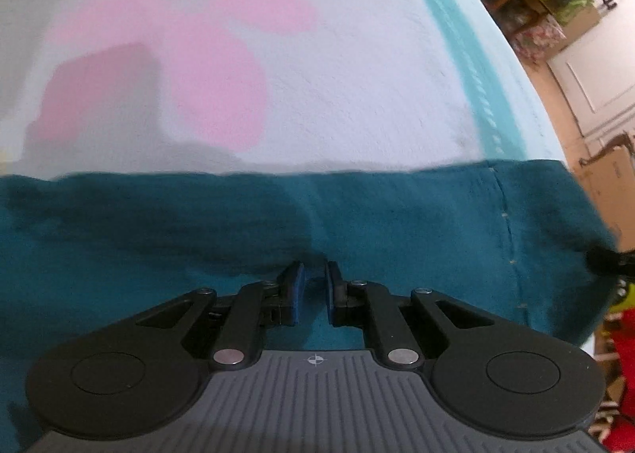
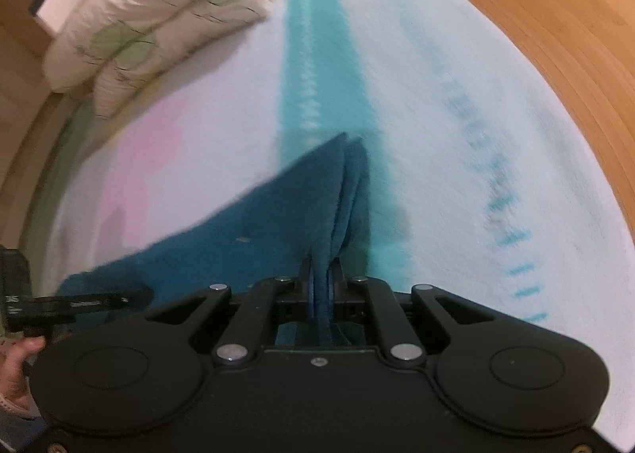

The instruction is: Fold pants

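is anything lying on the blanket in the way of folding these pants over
Nothing visible does. Both the left gripper and right gripper are shut on the teal pants, and the blanket beyond the pants' far edge is bare. The pillows sit well back, at the far end.

Left gripper [image 1: 313, 286] fingers nearly together; right gripper [image 2: 322, 274] clamped, angled downward.

Beyond the teal pants [image 1: 357, 214] the blanket [image 1: 317, 95] lies open up to the pillows [image 2: 151, 20].

No readable text — turquoise lettering on the blanket [image 2: 488, 175] is too blurred
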A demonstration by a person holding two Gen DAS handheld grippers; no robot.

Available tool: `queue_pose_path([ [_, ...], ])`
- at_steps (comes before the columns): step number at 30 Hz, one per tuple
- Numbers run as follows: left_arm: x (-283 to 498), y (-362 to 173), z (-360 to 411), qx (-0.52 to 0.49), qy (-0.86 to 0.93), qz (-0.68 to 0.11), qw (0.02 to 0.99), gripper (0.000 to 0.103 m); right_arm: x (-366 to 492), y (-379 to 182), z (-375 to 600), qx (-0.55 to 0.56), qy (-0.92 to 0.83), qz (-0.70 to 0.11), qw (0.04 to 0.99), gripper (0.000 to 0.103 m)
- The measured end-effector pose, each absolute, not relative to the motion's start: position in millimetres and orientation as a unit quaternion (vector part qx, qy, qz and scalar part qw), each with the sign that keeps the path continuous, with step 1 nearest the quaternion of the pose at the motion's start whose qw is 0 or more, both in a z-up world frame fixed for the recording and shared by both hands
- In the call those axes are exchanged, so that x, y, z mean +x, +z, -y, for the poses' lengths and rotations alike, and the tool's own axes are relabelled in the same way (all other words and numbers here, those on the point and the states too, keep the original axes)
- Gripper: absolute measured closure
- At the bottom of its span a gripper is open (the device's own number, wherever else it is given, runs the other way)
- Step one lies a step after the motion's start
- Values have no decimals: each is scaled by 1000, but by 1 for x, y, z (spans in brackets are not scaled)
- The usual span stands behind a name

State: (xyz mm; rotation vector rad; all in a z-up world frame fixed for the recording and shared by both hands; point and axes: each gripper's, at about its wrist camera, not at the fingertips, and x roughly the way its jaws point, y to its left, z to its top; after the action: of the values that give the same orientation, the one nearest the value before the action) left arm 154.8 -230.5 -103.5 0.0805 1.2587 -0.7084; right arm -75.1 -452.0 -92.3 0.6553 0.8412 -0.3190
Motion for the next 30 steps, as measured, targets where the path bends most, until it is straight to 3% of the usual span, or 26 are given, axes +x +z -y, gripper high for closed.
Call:
queue_pose_path([
  [13, 155, -77, 67, 15, -275, -566, 777, 91, 24, 21, 279, 268, 9, -336, 903, 93],
  [19, 157, -75, -8, -11, -239, -575, 783, 91, 97, -14, 163, 213, 60, -376, 900, 92],
  [22, 155, -74, -20, -20, -238, -574, 783, 91, 105, -42, 140, 148, 21, -418, 896, 85],
  [29, 146, -70, 9, -44, -292, -565, 771, 90, 74, -65, 214, 207, -81, -450, 865, 82],
  [30, 144, -68, 21, -42, -304, -562, 768, 90, 65, -67, 227, 219, -96, -448, 862, 75],
])
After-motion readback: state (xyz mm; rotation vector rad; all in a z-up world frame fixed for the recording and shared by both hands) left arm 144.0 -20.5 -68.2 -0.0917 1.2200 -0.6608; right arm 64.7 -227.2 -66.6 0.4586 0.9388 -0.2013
